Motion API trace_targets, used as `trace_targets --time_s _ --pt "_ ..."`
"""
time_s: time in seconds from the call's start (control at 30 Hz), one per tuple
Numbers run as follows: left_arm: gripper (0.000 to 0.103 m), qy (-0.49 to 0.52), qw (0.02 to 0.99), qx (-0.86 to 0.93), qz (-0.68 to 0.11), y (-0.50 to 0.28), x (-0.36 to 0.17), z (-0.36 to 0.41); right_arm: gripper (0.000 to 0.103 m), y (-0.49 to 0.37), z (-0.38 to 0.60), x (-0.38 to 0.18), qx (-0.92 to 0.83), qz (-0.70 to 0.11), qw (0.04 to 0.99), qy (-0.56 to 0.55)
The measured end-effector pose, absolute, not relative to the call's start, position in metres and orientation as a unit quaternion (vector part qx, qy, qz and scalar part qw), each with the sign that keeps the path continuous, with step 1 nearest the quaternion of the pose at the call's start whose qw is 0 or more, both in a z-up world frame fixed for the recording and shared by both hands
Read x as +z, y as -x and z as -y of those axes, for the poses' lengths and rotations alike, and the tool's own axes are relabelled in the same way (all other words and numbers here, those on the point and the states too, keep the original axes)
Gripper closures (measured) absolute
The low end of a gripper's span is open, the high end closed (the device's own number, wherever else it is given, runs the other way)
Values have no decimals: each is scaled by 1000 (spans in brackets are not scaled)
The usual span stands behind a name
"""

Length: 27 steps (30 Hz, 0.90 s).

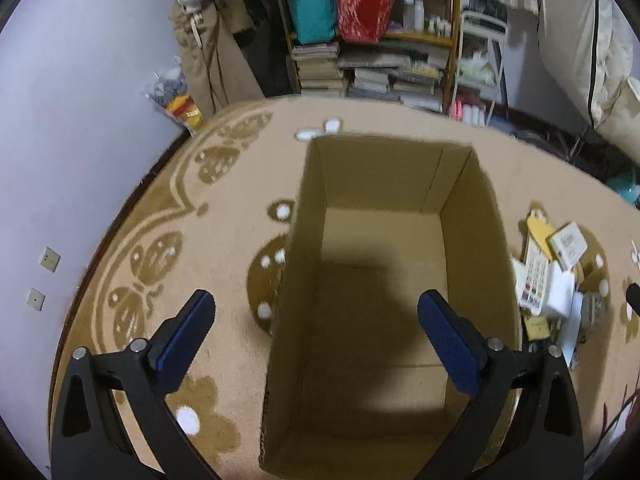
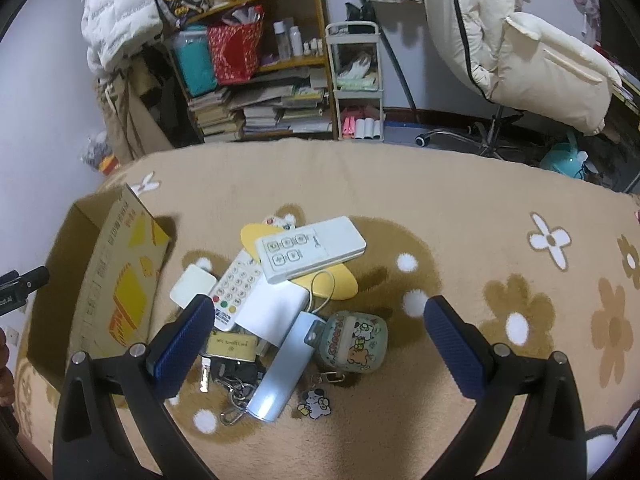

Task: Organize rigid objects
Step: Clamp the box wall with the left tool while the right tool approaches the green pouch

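Note:
An open, empty cardboard box [image 1: 476, 248] stands on the carpet; it also shows at the left of the right wrist view [image 2: 120, 280]. My left gripper [image 1: 316, 332] is open and empty, hovering over the box's near left side. A heap of small objects lies right of the box [image 1: 552, 280]: a white remote [image 2: 312, 254], a keypad remote [image 2: 236, 288], a yellow flat piece [image 2: 340, 282], a white power bank [image 2: 280, 372], a cartoon-printed case [image 2: 354, 342], keys [image 2: 232, 380] and a card [image 2: 232, 346]. My right gripper [image 2: 320, 332] is open and empty above the heap.
A patterned tan carpet [image 2: 440, 200] covers the floor. A cluttered shelf of books and bags [image 2: 256, 80] stands at the back, with a white trolley [image 2: 356, 80] and an office chair [image 2: 532, 80] to the right. A wall [image 1: 60, 140] runs along the left.

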State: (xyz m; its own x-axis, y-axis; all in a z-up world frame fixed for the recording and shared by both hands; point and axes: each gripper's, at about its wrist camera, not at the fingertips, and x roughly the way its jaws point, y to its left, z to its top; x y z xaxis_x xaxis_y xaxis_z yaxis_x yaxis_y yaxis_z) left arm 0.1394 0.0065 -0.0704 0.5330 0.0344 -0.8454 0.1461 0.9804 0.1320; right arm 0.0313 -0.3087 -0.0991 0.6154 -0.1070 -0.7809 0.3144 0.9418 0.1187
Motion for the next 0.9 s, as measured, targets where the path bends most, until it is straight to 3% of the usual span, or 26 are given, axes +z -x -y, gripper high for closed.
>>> trace_targets --time_s 0.1,0.23,0.57,0.7,0.87,0.9 --pt "4 -88 863 -33 -497 -142 -78 -8 0 -35 309 -102 -119 -433 886 -120" --pt "12 -81 851 -28 -518 -147 -88 -14 0 -37 312 -107 -122 -443 880 -123" --pt "14 -70 831 -8 -551 -152 -106 -24 0 -47 321 -133 -146 -476 858 -129" --pt "26 -66 826 -3 -560 -153 -111 -26 0 -51 328 -143 -148 -490 847 -143" --pt "55 -65 821 -1 -567 -155 -116 -29 0 -56 332 -161 -152 -509 833 -153" --pt "58 -65 819 -3 -571 -155 -118 -29 5 -57 333 -163 -154 -512 832 -152"
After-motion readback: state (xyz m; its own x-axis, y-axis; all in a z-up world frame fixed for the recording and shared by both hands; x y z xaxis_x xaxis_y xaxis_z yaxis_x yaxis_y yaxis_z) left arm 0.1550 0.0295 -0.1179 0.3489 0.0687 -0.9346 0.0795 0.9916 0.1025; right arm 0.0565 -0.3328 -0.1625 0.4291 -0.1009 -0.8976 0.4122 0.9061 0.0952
